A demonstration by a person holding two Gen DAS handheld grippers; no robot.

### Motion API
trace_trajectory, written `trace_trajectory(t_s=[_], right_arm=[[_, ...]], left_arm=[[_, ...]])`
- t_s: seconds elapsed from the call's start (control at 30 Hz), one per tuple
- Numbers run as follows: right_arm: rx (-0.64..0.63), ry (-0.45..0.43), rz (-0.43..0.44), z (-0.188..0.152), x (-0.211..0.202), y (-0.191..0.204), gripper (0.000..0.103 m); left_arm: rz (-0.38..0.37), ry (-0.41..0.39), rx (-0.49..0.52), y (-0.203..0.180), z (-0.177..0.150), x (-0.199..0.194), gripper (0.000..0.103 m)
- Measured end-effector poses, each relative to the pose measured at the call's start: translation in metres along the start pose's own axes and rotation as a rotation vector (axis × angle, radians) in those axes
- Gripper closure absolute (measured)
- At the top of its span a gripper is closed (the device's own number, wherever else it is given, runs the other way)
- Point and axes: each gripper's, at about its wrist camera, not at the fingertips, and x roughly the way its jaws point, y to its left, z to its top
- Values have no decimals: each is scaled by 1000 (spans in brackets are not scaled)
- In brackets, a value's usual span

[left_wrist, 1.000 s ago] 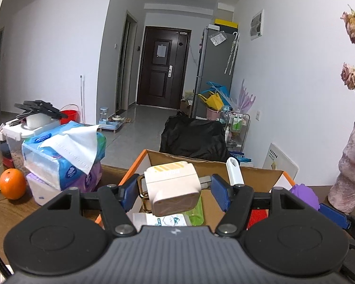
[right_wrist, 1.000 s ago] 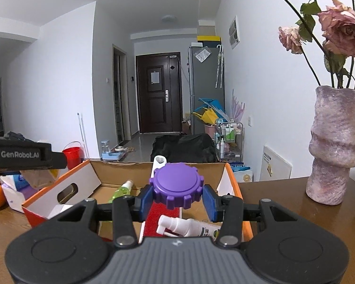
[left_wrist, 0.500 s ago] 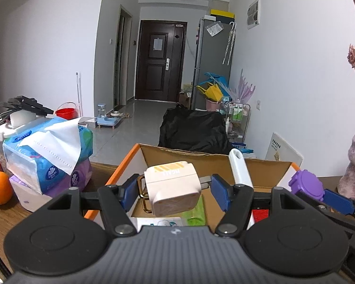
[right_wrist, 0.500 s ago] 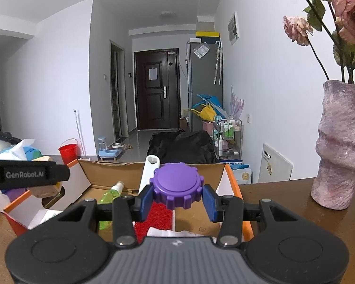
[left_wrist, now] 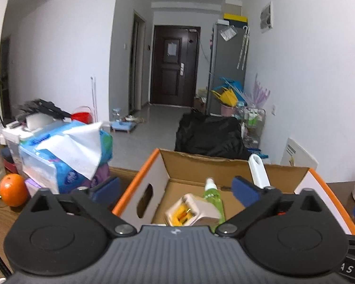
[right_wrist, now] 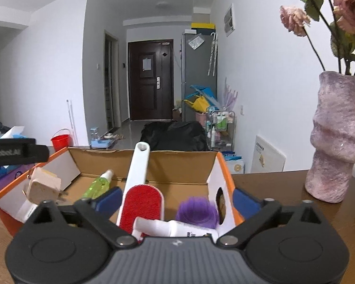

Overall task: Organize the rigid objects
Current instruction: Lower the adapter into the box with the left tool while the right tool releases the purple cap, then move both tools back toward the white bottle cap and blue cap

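1. The left hand-held gripper [left_wrist: 174, 188] is hanging over the cardboard box [left_wrist: 139, 190] with its jaws spread wide and nothing between them. Just below, in the lower middle of the left wrist view, the beige charger block [left_wrist: 192, 211] is lying tilted inside the box against the green spray bottle [left_wrist: 214, 195].

2. The right hand-held gripper [right_wrist: 176, 197] is likewise gaping and empty above the box's right end. Under it, the purple knob [right_wrist: 197, 210] is showing blurred at lower centre, so it may be falling or already resting; I cannot tell which.

3. Around the knob, a red lint brush [right_wrist: 142, 207] is leaning with its white handle against the far wall, and a white spray bottle [right_wrist: 175, 228] is lying across the near edge.

4. The box is gathering the hard items in one place, which I judge explains both hand-held grippers hovering over it.

5. Outside it, on the desk [right_wrist: 272, 183], a tissue pack [left_wrist: 66, 156], an orange [left_wrist: 13, 189] and a vase [right_wrist: 336, 135] are standing apart.
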Motion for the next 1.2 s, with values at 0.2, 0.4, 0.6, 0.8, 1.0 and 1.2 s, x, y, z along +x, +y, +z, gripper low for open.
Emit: trace_trajectory(t_s=[0.2,0.4,0.6,0.8,1.0,1.2], right_arm=[[-3,2,-1,0,-2,0,0],[-3,-15,-6,0,-8,1,0],[-11,-33,-2,-3,-26,2,0],[-7,-57,-1,-8,-52,-3,0],[-12,-72,-10,-20,-83,-9,0],[-19,-80,-28,-33,-115,-15,0]], left_arm=[[7,5,5,2,1,-4,0],[14,5,7,5,-1,-11,0],[28,-8,-2,13,-4,-31,0],[28,-12,-19,24,-12,-58,0],[39,-12,-15,32,-21,-83,0],[47,-12,-25,42,-32,-109,0]])
